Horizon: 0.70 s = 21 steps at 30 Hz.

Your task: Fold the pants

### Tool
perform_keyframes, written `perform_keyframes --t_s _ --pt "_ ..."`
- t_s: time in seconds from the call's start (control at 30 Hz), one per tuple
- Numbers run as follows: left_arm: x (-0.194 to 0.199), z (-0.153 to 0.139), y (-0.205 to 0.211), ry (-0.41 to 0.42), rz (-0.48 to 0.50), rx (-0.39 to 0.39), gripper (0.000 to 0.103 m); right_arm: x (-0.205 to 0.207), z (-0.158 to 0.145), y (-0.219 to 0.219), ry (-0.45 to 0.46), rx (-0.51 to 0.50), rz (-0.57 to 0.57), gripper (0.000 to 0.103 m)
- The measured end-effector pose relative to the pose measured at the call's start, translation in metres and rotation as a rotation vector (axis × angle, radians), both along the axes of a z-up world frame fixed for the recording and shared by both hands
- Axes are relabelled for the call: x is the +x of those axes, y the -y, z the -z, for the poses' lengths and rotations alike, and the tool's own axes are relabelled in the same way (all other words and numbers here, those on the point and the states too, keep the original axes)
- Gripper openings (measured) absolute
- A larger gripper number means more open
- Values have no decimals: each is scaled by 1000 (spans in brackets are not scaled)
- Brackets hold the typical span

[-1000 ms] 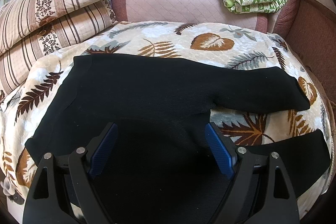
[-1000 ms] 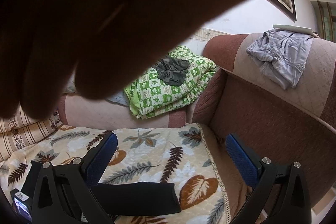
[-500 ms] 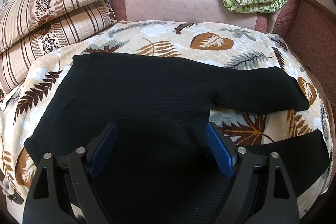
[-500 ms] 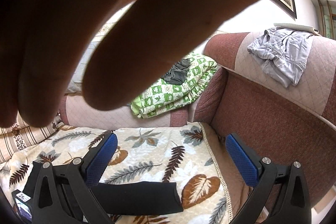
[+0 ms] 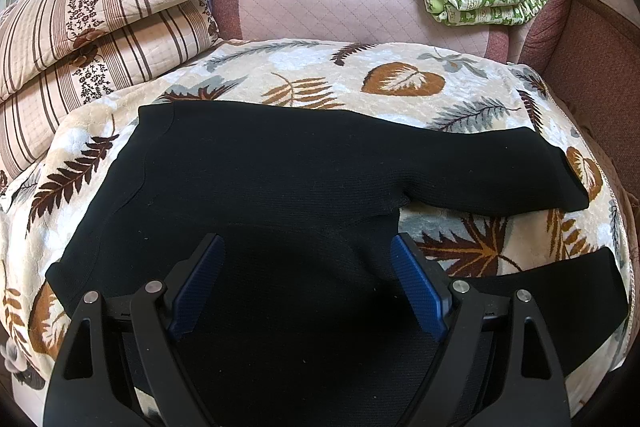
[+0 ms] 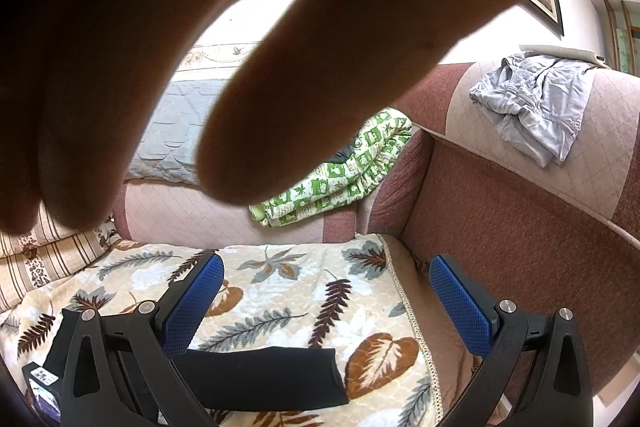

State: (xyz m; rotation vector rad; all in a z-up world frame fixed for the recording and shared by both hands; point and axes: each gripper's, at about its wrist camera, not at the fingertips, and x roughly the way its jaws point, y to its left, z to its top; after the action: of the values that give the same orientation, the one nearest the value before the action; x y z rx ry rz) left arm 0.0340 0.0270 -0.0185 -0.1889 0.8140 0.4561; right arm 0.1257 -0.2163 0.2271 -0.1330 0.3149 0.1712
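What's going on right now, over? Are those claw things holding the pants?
Left hand-held gripper open above black pants; right hand-held gripper open, holding nothing. Pants spread flat, unfolded, on leaf blanket. Fingers block right camera's upper view.

one black pants (image 5: 280, 187), two striped pillows (image 5: 100, 27), one leaf-print blanket (image 5: 400, 83)

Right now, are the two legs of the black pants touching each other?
Apart. The left wrist view shows leaf-patterned blanket between the upper leg and the lower leg.
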Motion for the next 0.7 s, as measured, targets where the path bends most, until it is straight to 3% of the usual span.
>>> perform_keyframes --t_s 0.7 --pt "0 0 -2 0 -1 -3 85 -2 0 -4 -2 -10 3 103"
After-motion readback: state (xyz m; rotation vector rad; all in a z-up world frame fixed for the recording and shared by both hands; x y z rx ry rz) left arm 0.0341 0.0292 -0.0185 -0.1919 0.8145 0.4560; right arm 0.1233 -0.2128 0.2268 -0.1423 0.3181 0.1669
